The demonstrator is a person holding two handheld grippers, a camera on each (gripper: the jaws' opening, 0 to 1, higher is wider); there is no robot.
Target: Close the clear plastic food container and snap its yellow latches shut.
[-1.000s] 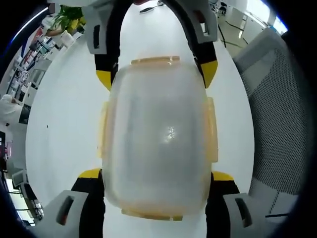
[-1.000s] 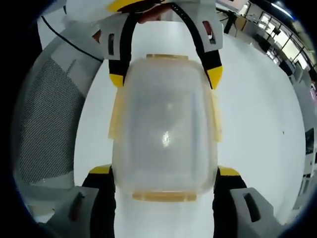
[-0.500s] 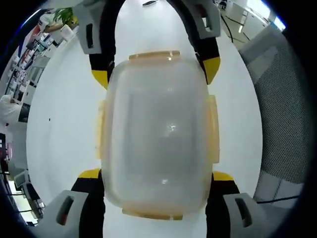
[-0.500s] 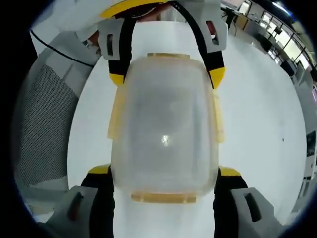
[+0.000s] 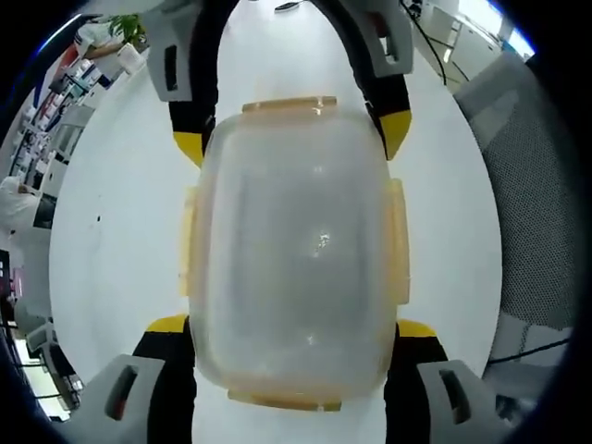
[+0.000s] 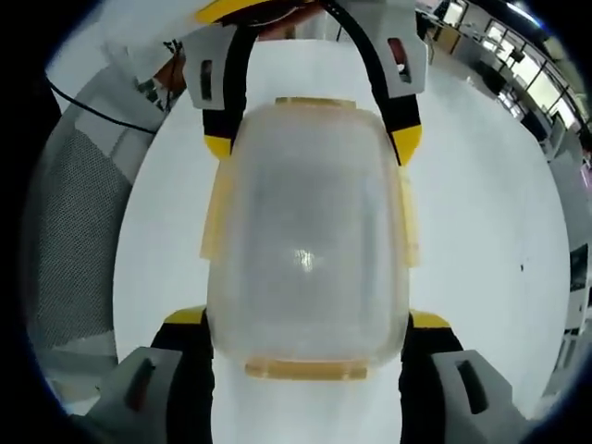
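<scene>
Box (image 5: 294, 254) sits centre frame in left gripper view, on the white table (image 5: 111, 231), lid on. Its long axis runs bottom-to-top of frame, i.e. straight along the line between the 2 grippers. Left gripper (image 5: 294, 344) straddles the near end at lower centre: jaws spread wide, yellow tips flush against the box's 2 long sides, so it's bracing or lightly squeezing the box, can't tell how hard. Right gripper (image 5: 291, 139) comes in from top centre, facing it, jaws likewise wide and bracketing the far end.

Right gripper view = mirror of that: box (image 6: 310, 245) centre frame, same axis, right gripper (image 6: 310, 335) straddling the near end at the bottom, left gripper (image 6: 310, 139) at top centre.

Latches (image 5: 396, 242): pale yellow tabs, one per side, 4 total. End tabs lie at top and bottom centre; side tabs at mid left and mid right, between the two sets of tips. They look flat to the wall, poss already snapped, can't confirm.

Judgement: both grippers equally near, each owns its own end. Side tabs lie just fwd of each jaw tip along the long sides, so sliding fwd or pinching inward across the short axis would reach them
</scene>
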